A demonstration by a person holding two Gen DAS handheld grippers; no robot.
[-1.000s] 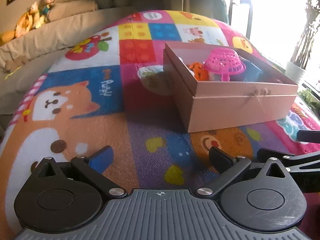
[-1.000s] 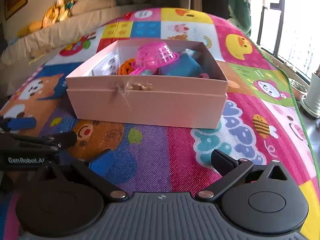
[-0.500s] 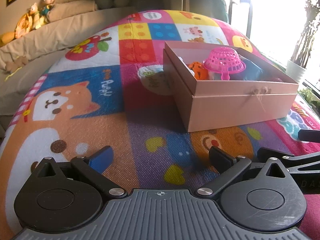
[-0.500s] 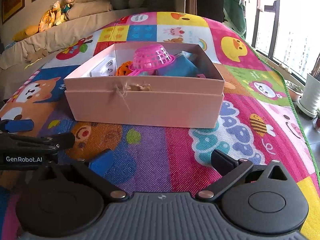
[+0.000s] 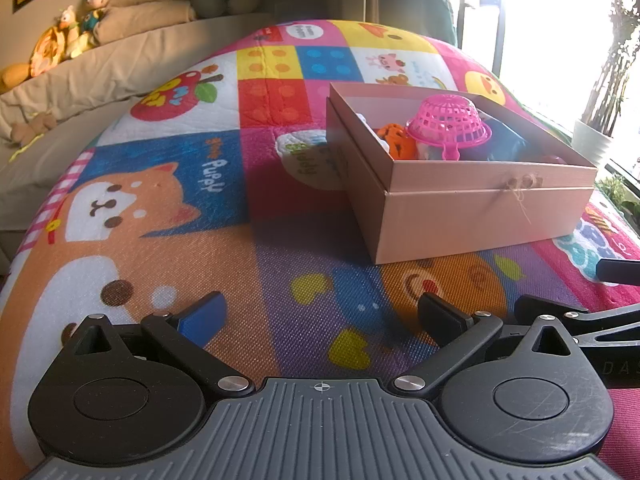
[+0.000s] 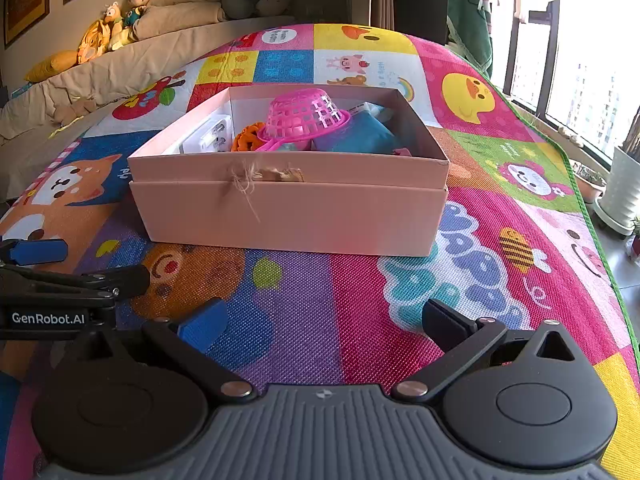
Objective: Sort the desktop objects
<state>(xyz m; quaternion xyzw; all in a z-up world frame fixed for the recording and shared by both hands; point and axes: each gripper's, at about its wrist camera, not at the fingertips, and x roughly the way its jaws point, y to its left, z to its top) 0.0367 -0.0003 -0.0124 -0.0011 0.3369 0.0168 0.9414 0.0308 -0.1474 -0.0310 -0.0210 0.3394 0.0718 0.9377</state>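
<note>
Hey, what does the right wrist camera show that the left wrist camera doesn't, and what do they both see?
Only the right wrist view shows the white item with dark markings in the box's near-left corner, the left gripper from the side with its GenRobot.AI label, and the yellow duck patch in full.

Only the left wrist view shows the box's left outer wall and the white printed patch it partly covers.

Both show the pink box, the upside-down pink basket, the orange toy, something blue and the play mat.
</note>
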